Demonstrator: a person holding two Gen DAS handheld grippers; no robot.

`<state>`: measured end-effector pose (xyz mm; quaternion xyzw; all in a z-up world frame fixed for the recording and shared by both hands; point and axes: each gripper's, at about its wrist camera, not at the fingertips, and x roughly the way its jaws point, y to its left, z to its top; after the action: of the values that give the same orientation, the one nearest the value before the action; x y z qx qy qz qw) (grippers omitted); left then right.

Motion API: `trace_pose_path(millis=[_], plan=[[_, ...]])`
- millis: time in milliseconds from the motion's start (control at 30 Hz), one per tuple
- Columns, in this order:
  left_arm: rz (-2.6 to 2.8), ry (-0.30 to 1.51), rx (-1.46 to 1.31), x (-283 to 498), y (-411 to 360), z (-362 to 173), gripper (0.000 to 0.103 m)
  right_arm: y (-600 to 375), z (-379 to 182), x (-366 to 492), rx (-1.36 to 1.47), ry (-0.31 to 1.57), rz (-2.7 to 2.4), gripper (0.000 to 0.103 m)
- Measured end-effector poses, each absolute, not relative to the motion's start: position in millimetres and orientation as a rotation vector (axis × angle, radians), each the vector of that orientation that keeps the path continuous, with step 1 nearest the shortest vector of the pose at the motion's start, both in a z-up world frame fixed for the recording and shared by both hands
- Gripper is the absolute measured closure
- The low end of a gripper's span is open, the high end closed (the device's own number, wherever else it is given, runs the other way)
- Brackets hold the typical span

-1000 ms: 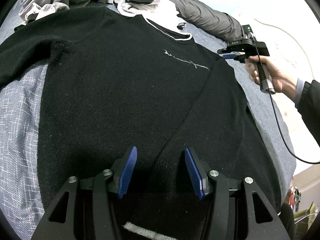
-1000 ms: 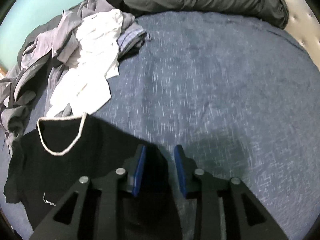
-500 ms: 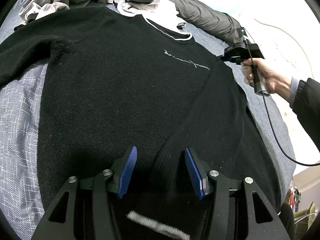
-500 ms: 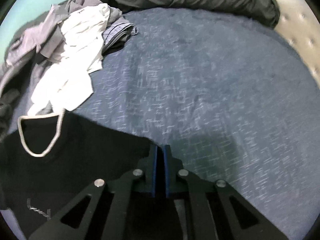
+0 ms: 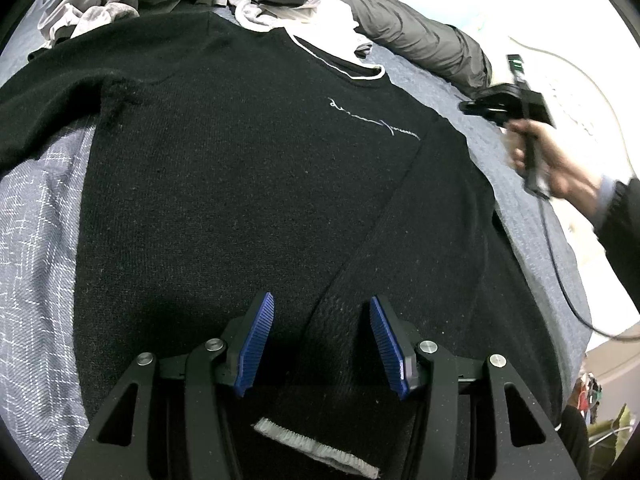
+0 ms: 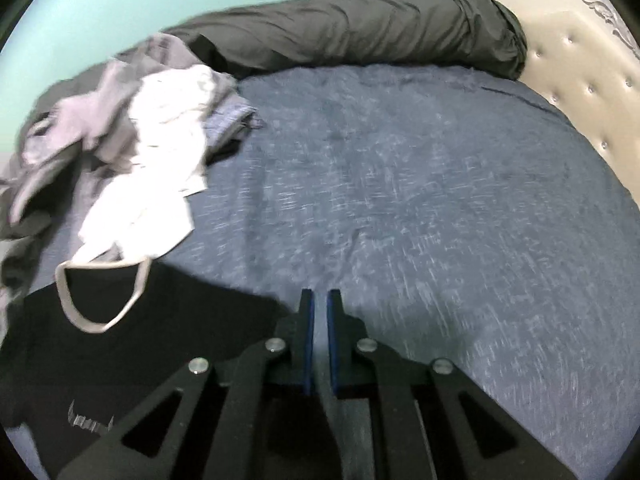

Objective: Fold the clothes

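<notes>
A black sweater [image 5: 240, 168] with a white-trimmed collar [image 6: 100, 300] lies flat on the bed. Its sleeve [image 5: 400, 240] is folded diagonally across the body, and the white cuff [image 5: 316, 448] ends under my left gripper [image 5: 322, 298]. That gripper is open, its blue pads [image 5: 256, 344] standing either side of the sleeve without pressing it. My right gripper [image 6: 320, 292] is shut with nothing between its pads. It hovers above the blanket just off the sweater's shoulder edge. In the left wrist view a hand holds the right gripper [image 5: 470, 107] at the far right.
The bed is covered by a grey-blue blanket [image 6: 440, 200]. A loose pile of grey and white clothes [image 6: 152, 140] lies beyond the collar. A rolled dark grey duvet [image 6: 360, 32] runs along the far edge beside a tufted headboard [image 6: 580, 80]. A black cable [image 5: 560, 272] trails from the right gripper.
The right gripper's jaws closed at the sweater's shoulder edge, then it lifted and drew away from the sweater. The left gripper stayed where it was, still open.
</notes>
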<state>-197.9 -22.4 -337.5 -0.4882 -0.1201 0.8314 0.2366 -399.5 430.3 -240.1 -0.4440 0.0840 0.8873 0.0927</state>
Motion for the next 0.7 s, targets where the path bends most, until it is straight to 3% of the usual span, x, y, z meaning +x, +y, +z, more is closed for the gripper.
trace_pose_path(millis=[400, 500, 600, 667, 700], plan=[[2.305, -0.443, -1.341, -186.0, -50.4, -317.0, 0.048, 367.4, -233.2, -227.7, -1.323, 0.450, 2.834, 0.095], [2.344, -0.528, -1.331, -183.4, -72.8, -301.2, 0.047, 348.7, -237.3, -199.0, -1.353, 0.501, 2.859, 0.087], [2.385, -0.564, -1.336, -178.8, -96.2, -286.0, 0.044, 332.9, -237.3, -178.3, -1.350, 0.537, 2.882, 0.084], [2.422, -0.577, -1.350, -175.6, -116.0, -275.3, 0.042, 323.9, -236.4, -167.7, -1.330, 0.562, 2.898, 0.078], [2.445, -0.580, -1.357, -174.4, -126.2, -270.3, 0.041, 319.4, -236.5, -163.2, -1.324, 0.579, 2.906, 0.069]])
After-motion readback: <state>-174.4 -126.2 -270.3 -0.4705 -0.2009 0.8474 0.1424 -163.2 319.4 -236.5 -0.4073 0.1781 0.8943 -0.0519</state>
